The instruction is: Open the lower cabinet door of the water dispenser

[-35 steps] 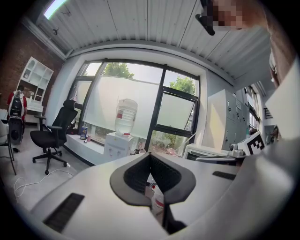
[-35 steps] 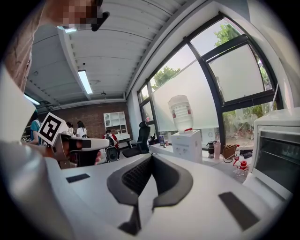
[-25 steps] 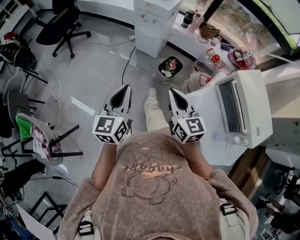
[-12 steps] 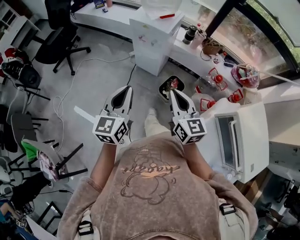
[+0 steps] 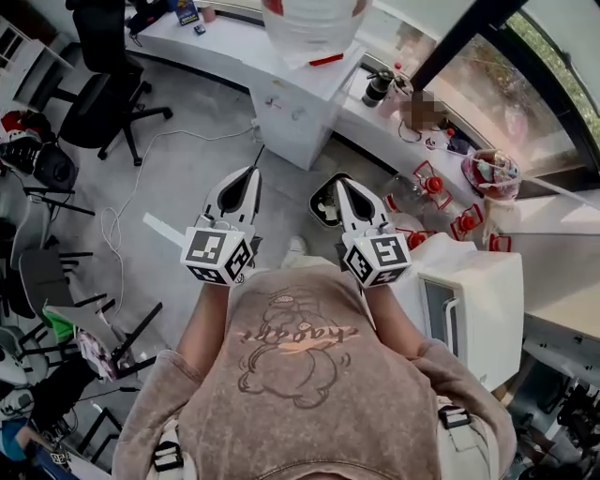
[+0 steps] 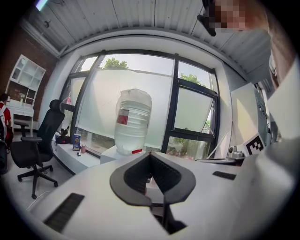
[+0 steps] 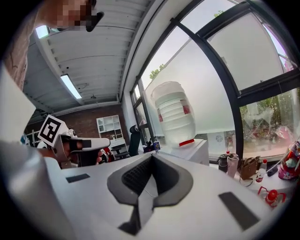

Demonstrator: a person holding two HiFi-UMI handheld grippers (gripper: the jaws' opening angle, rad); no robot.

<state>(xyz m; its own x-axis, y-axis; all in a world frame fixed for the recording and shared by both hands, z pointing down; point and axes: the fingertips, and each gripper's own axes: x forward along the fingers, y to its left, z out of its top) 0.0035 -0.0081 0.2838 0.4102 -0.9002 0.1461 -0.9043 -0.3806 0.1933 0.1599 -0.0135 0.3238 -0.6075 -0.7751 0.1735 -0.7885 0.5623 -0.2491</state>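
Note:
The white water dispenser [image 5: 298, 101] stands at the top centre of the head view, with a clear bottle [image 5: 314, 21] upside down on it. Its front face [image 5: 286, 136] is toward me; the lower door cannot be made out as a separate panel. My left gripper [image 5: 247, 176] and right gripper [image 5: 337, 186] are side by side and point at the dispenser, still well short of it. Both are shut with nothing in them. The left gripper view has the bottle [image 6: 133, 121] beyond the closed jaw tips [image 6: 151, 157]. In the right gripper view the bottle [image 7: 174, 115] stands above the dispenser top [image 7: 193, 147].
A waste bin [image 5: 326, 202] sits on the floor just ahead of the right gripper. A white toaster oven [image 5: 473, 300] and red-lidded containers [image 5: 427, 183] are at the right. A black office chair [image 5: 98, 84] and a floor cable [image 5: 122, 187] lie to the left.
Both grippers have travelled forward together toward the dispenser, which now sits nearer and lower in the head view. The toaster oven has slid down the right side. The jaws stay shut.

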